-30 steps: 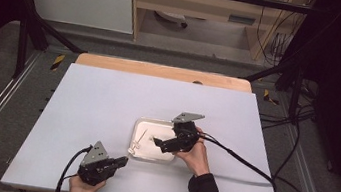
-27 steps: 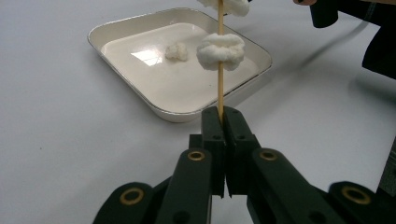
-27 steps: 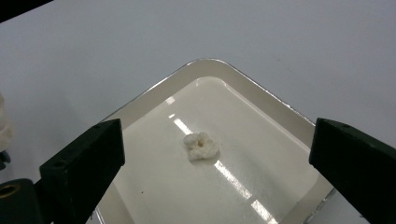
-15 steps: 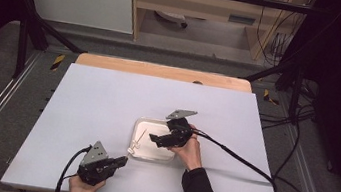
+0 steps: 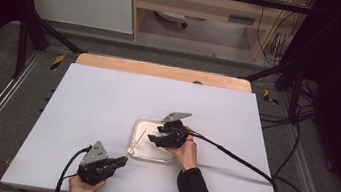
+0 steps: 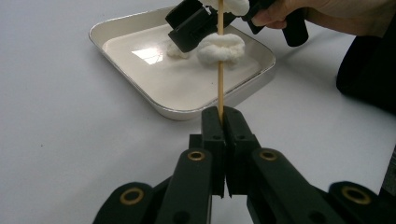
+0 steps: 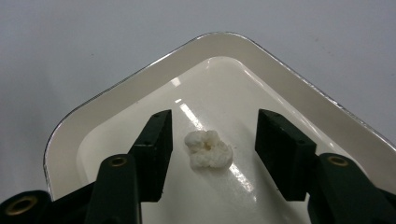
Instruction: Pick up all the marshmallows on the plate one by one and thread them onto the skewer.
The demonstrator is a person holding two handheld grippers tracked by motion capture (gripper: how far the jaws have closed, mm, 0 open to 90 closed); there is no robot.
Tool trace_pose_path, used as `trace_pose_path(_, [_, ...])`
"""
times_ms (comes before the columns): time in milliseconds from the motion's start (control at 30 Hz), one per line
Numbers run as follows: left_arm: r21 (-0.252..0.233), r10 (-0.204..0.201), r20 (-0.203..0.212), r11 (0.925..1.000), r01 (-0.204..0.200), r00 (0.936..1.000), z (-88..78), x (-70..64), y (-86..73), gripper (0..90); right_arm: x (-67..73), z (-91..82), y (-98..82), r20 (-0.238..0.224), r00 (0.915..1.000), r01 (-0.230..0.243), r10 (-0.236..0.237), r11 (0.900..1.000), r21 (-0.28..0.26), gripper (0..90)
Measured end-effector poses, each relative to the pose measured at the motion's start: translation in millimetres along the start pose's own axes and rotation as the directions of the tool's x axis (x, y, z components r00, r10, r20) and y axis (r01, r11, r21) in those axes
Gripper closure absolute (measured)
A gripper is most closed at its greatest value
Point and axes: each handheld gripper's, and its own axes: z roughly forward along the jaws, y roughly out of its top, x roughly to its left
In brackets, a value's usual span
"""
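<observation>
Right gripper view: the right gripper (image 7: 212, 140) has just been closing, its jaws half apart around a white popcorn piece (image 7: 208, 149) at frame centre, not touching it, in the white tray (image 7: 140, 98). Left gripper view: the left gripper (image 6: 223, 116), lower centre, clamps a wooden skewer (image 6: 220, 88) threaded with popcorn (image 6: 220, 47).

Your wooden skewer (image 6: 220, 60) stands thin and pale, with a lumpy white piece (image 6: 221, 47) threaded on it above the near rim of the white tray (image 6: 140, 86). A smaller crumbly white piece (image 7: 208, 150) lies loose on the tray floor.
</observation>
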Motion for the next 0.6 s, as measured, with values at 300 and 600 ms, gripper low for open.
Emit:
trace_pose_path(300, [0.002, 0.001, 0.001, 1.0, -0.001, 1.0, 0.5, -0.3, -0.2, 88.3, 2.7, 2.0, -2.8, -0.02, 0.9992, 0.033, -0.033, 0.999, 0.007, 61.8])
trace_pose_path(600, [0.003, 0.002, 0.002, 1.0, -0.002, 1.0, 0.9, -0.6, -0.3, 88.3, 3.7, 4.6, -5.5, -0.012, 0.9979, 0.064, -0.063, 0.998, 0.014, 62.9])
